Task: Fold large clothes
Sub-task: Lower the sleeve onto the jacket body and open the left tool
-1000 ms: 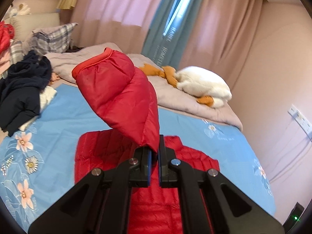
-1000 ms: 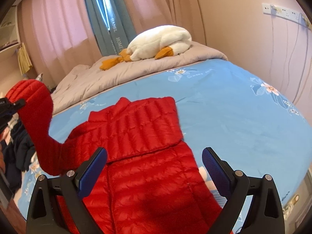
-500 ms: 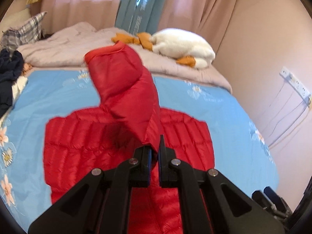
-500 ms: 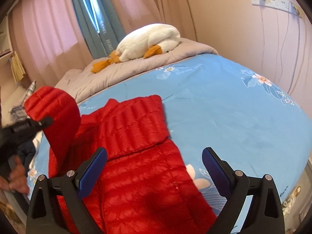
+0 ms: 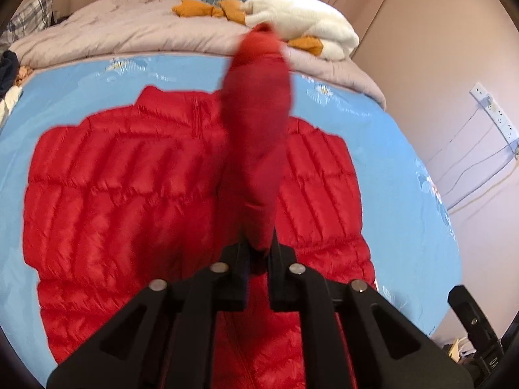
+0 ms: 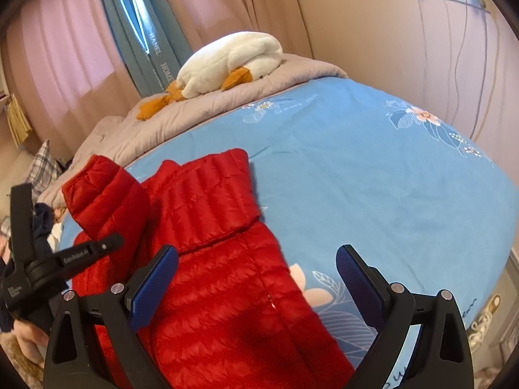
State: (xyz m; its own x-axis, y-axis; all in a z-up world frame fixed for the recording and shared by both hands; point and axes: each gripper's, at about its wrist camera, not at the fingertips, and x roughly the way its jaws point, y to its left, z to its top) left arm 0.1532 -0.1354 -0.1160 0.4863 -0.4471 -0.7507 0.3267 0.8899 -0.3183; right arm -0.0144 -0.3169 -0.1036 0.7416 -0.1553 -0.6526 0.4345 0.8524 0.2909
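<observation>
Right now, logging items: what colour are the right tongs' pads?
Blue pads, clearest in the right wrist view.

Home bedroom: bed [image 6: 373,168], curtains [image 6: 65,64].

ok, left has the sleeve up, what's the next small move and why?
Probably lower the left gripper and lay the sleeve flat across the jacket chest. It is pinched, hanging above the body, while the other sleeve already lies folded in and the right gripper is open.

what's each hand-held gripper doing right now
Left hand-held gripper: closed on the red jacket's sleeve, lifted.
Right hand-held gripper: open, holding nothing.
</observation>
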